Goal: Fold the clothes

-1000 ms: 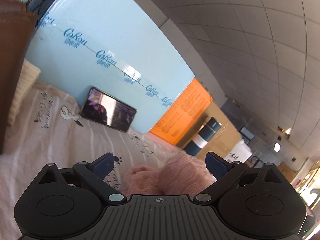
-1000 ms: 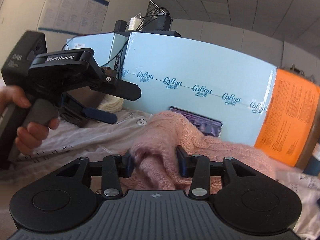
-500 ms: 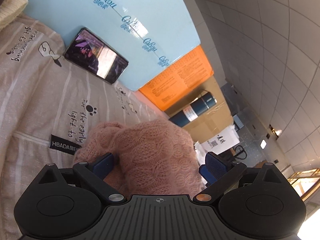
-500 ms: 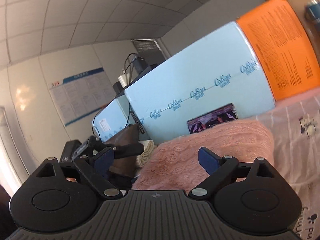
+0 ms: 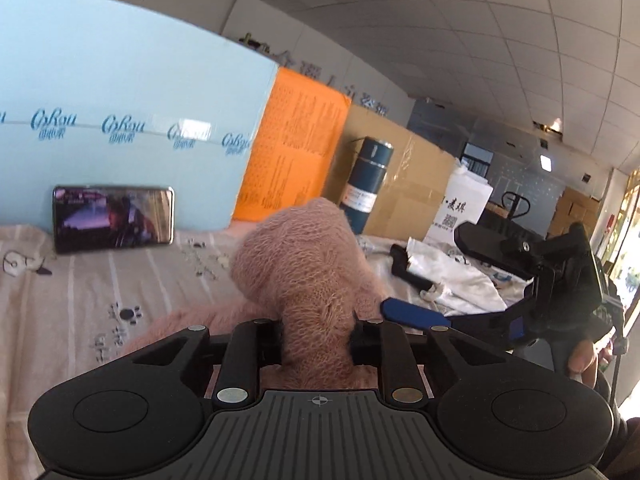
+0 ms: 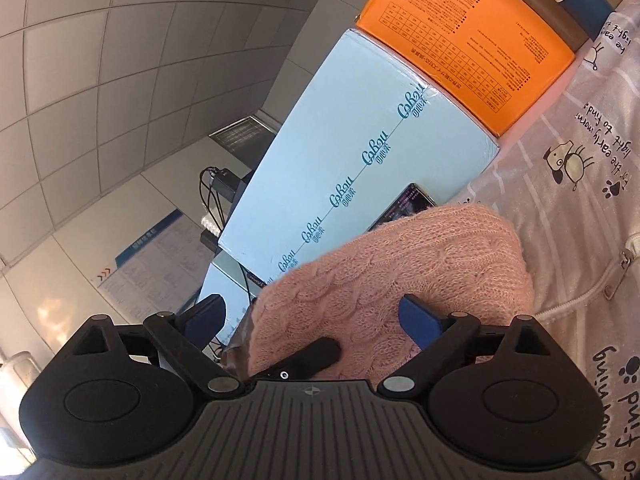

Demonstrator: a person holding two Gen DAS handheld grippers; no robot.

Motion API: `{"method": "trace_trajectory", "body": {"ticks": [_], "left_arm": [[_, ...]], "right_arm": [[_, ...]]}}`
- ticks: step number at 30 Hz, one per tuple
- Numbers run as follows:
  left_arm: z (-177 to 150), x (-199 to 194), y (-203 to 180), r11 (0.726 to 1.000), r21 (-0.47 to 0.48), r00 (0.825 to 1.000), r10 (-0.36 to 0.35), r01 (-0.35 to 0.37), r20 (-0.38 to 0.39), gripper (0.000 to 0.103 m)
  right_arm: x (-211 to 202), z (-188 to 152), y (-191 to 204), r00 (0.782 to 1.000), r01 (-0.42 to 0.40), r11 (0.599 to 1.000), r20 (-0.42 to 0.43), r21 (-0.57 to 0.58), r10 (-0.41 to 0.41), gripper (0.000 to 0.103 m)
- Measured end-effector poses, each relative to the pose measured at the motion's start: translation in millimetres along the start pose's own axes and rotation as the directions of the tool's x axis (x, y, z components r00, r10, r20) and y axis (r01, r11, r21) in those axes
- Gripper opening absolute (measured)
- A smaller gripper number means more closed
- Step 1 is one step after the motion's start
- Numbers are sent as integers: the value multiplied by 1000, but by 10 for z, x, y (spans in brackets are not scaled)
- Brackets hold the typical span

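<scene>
A fuzzy pink knit sweater (image 5: 304, 264) lies bunched on the printed bedsheet (image 5: 120, 280). My left gripper (image 5: 318, 340) is shut on a thick fold of the sweater, which rises in a hump in front of it. My right gripper (image 6: 316, 316) is open, with the sweater (image 6: 400, 272) between and beyond its blue pads, resting on the sheet (image 6: 580, 208). The right gripper also shows in the left wrist view (image 5: 416, 294), open, just right of the sweater.
A light blue box (image 5: 120, 112) with a phone (image 5: 114, 218) leaning on it stands at the back, an orange box (image 5: 292, 148) and a dark blue bottle (image 5: 368, 184) beside it. White clothing (image 5: 452, 276) lies at the right.
My left gripper has closed on the sweater; it was open half a second ago. My right gripper let go of the sweater a second ago and stays open, now tilted.
</scene>
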State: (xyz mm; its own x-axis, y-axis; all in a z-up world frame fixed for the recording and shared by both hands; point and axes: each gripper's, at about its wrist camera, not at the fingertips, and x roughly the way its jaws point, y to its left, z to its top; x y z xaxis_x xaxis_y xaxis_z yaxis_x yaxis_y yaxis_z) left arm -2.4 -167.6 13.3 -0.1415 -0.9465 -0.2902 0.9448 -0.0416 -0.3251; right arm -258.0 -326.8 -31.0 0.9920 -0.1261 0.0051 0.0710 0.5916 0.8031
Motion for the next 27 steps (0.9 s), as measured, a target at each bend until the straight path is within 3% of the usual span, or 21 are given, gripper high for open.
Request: {"method": "trace_trajectory", "body": {"ticks": [3,7,9,12,13,14,17,21,27], "left_arm": [[30,-100,206,995,-80,998,57,-56,20,20],[-78,-84,521,968,-229,993,91,-105,-70,21],[-137,-44,591,959,-243,987,122,-144,-101,25],[-131,-38,595,958,-241,987,138,-154,-83,28],[-113,-43,572,958,-231,985,152,-168,-83,36],[-96,-56,542,956,-217,980,182,-196,-86,53],[-56,-149,470,948,-192,968,246,-252,-54,80],[-28,-209,466,945,-179,961,273,-275,-37,86],[-158,10,606,920,-168,933,336,-354,-127,87]], "right_arm": [[-24,10,3,1000,-25,1000,14,4,24,94],[-15,8,6,999,-36,999,1,5,36,94],[6,1,12,999,-34,999,-15,2,34,94],[43,-10,11,999,-23,1000,-38,-2,23,94],[54,-14,14,999,-14,1000,-43,-6,14,94],[66,-17,12,999,-1,1000,-47,-9,0,94],[102,-26,-11,997,36,999,-61,-10,-37,94],[137,-42,-45,994,85,996,-70,-12,-85,95],[175,-56,-91,988,132,991,-85,-11,-132,98]]}}
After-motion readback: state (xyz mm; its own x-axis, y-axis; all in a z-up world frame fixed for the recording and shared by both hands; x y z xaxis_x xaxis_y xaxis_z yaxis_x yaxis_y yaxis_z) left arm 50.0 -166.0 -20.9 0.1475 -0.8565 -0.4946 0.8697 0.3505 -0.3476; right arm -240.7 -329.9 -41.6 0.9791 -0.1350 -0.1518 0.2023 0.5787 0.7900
